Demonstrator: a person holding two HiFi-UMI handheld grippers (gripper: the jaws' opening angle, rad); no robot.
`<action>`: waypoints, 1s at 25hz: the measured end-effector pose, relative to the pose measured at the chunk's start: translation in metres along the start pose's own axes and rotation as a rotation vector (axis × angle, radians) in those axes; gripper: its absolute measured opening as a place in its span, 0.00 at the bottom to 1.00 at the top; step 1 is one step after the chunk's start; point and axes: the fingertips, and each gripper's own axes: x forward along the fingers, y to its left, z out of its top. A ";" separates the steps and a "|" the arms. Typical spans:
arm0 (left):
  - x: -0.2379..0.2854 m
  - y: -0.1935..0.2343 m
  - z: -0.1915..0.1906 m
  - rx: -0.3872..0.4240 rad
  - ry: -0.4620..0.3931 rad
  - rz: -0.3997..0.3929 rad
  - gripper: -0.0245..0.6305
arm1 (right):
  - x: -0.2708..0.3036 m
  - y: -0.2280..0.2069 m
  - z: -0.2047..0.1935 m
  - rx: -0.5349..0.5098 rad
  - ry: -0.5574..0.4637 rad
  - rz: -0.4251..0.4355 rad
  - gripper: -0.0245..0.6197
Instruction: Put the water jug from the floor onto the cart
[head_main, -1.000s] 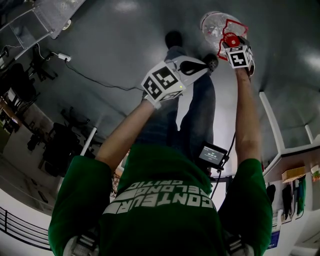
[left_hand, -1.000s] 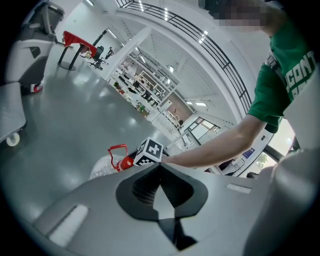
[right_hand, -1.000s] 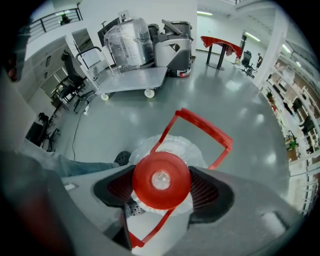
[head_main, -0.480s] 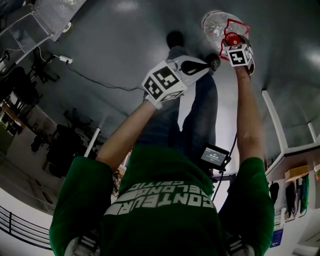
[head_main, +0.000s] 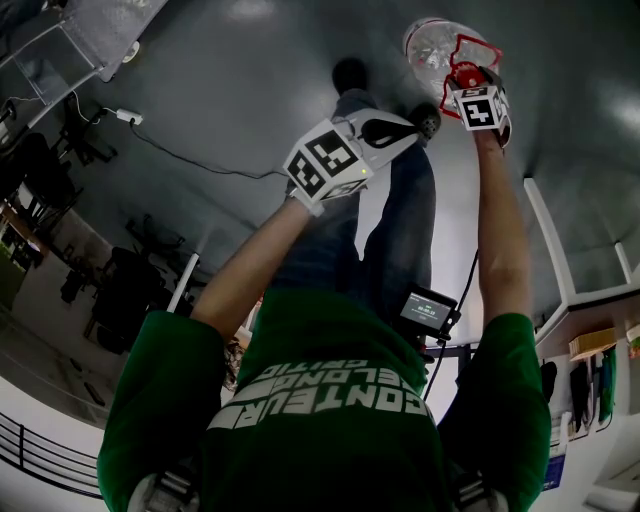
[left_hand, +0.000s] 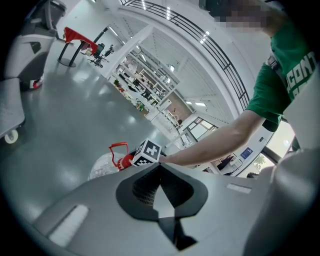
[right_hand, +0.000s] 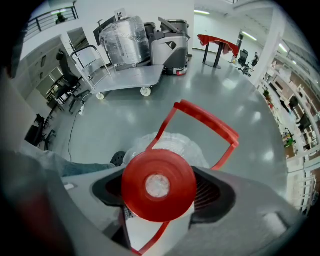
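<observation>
Setting: large open hall, glossy grey floor (right_hand: 235, 100), shelving and desks far off along the walls.

Cart (right_hand: 135, 80) – flat platform trolley on castors, well apart from the working spot and across open floor. A wrapped load (right_hand: 122, 35) fills the end by its push handle; the rest of the deck is bare, so there appears to be room for the jug.

Water jug (head_main: 432, 45) – clear, crinkled body, low down beside the person's shoe. Whether its base stands on the floor or has just left it, the head view is too steep to say.

Right gripper (right_hand: 162, 194) – arm stretched down, jaws clamped on the jug's neck just below the red cap (right_hand: 159, 184). Judgement: the neck is the narrow, rigid part and the cap's rim acts as a stop, so the jug should hang without slipping. The carry handle (right_hand: 207, 122) stands up beyond the cap, unused.

Left gripper (left_hand: 161, 190) – held higher over the person's leg, jaws together with nothing between them. It points toward the jug, likely kept near to steady the body if it swings.

Step in hand: pick-up grasp made; carry to the cart not yet done.
</observation>
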 end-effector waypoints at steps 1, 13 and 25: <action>0.000 0.000 0.000 0.000 -0.001 0.001 0.06 | -0.001 0.000 0.000 0.005 -0.003 -0.002 0.54; -0.003 0.001 -0.001 0.001 -0.003 0.011 0.06 | -0.003 -0.004 -0.003 -0.002 -0.015 -0.027 0.51; -0.008 0.000 -0.011 0.012 -0.002 0.025 0.06 | -0.010 0.012 -0.011 0.069 -0.018 -0.028 0.51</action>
